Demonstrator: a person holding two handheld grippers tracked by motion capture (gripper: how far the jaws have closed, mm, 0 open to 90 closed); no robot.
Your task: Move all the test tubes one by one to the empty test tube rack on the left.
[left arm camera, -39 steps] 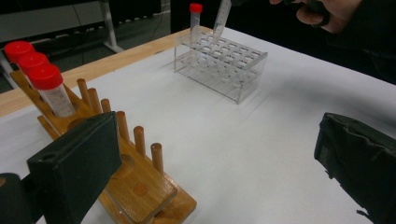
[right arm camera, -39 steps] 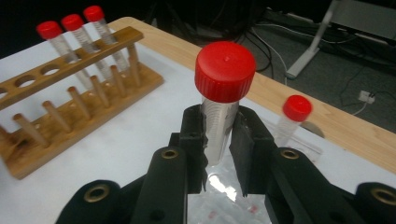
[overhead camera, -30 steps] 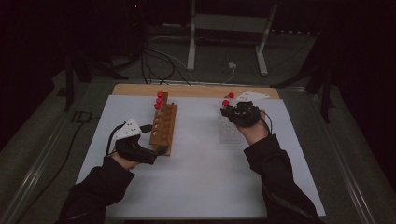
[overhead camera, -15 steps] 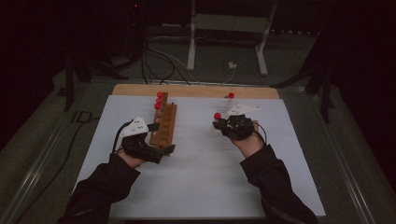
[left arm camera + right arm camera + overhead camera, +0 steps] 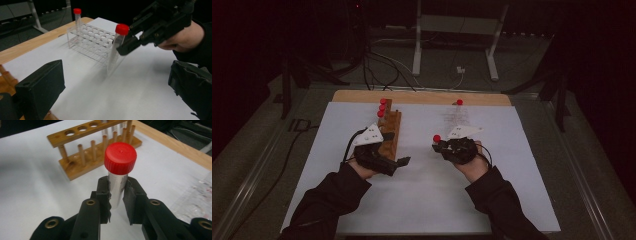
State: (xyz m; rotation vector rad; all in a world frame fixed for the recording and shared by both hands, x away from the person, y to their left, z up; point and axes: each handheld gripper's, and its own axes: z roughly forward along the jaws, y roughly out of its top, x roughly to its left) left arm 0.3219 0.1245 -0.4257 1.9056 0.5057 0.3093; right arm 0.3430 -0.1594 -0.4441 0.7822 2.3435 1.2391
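1. My right gripper (image 5: 117, 195) is clamped on a clear tube with a red cap (image 5: 120, 158); the jaws press its wall just below the cap, and the tube stands nearly upright between them.
2. In the left gripper view that same tube (image 5: 115, 47) hangs above the white sheet, its lower end clear of the paper, tilted a little with the cap toward the right gripper (image 5: 130, 43).
3. Taking the wooden rack (image 5: 390, 132) as my landmark: the held tube (image 5: 437, 138) is to the right of it, apart from it, over bare white sheet (image 5: 422, 200).
4. My left gripper (image 5: 399, 162) lies at the near end of the wooden rack, pointing right. Its two jaws stand wide apart in its own view with nothing between them, so it is open.
5. Three red-capped tubes (image 5: 382, 107) stand in the far end of the wooden rack; the near holes (image 5: 82, 128) are vacant.
6. Farther right of the wooden rack, beyond the held tube, is a clear plastic rack (image 5: 92, 42) with one red-capped tube (image 5: 77, 18) standing at its far corner.
7. The white sheet lies on a wooden table (image 5: 422, 97), whose bare edge runs behind both racks.
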